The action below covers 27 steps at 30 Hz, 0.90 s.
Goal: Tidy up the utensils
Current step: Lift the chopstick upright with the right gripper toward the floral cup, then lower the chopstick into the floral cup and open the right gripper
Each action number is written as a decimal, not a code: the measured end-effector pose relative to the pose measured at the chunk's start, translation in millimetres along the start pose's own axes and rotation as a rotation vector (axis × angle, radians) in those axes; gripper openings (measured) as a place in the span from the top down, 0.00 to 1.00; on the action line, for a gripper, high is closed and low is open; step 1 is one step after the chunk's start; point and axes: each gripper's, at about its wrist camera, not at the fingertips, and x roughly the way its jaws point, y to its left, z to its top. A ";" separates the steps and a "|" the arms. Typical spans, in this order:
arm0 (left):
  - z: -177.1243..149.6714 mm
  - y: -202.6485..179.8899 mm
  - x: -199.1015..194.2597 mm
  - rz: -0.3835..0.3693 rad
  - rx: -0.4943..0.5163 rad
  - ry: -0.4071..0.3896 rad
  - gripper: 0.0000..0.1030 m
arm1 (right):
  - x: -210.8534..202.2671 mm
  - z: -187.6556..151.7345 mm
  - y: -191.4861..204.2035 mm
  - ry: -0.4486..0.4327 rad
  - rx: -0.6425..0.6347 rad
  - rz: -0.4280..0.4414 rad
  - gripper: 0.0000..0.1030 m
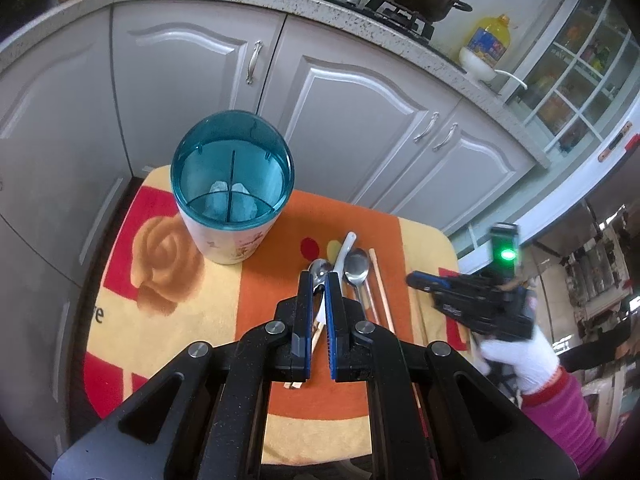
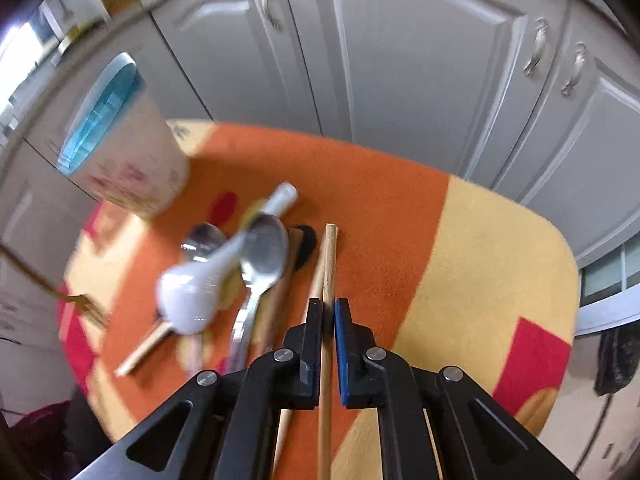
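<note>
Standing on the towel, the teal-rimmed holder is seen divided, pale scraps inside. Left gripper nearly closed over spoons; right gripper is clamped on a chopstick.

Right wrist view motion-blurred: white ceramic spoon, metal spoon and holder cup smeared. Chopstick runs off bottom edge. Left tongs hide a spoon handle; grip undeterminable.

Both grippers: black frames w/ silver screws, blue-padded fingers. White glove, pink ribbed sleeve (green LED).
</note>
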 end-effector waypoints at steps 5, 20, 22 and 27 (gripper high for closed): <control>9.0 -0.1 -15.0 -0.007 0.004 -0.032 0.96 | -57.1 -3.6 15.6 -0.102 -0.020 0.053 0.95; 66.8 16.8 -77.1 0.025 -0.021 -0.216 0.96 | -171.4 62.9 102.4 -0.389 -0.213 0.100 0.95; 77.3 20.0 -80.1 0.039 -0.024 -0.235 0.96 | -180.6 78.3 120.5 -0.415 -0.247 0.105 0.95; 100.7 32.7 -76.4 0.086 -0.033 -0.264 0.96 | -193.4 110.9 150.1 -0.455 -0.304 0.118 0.95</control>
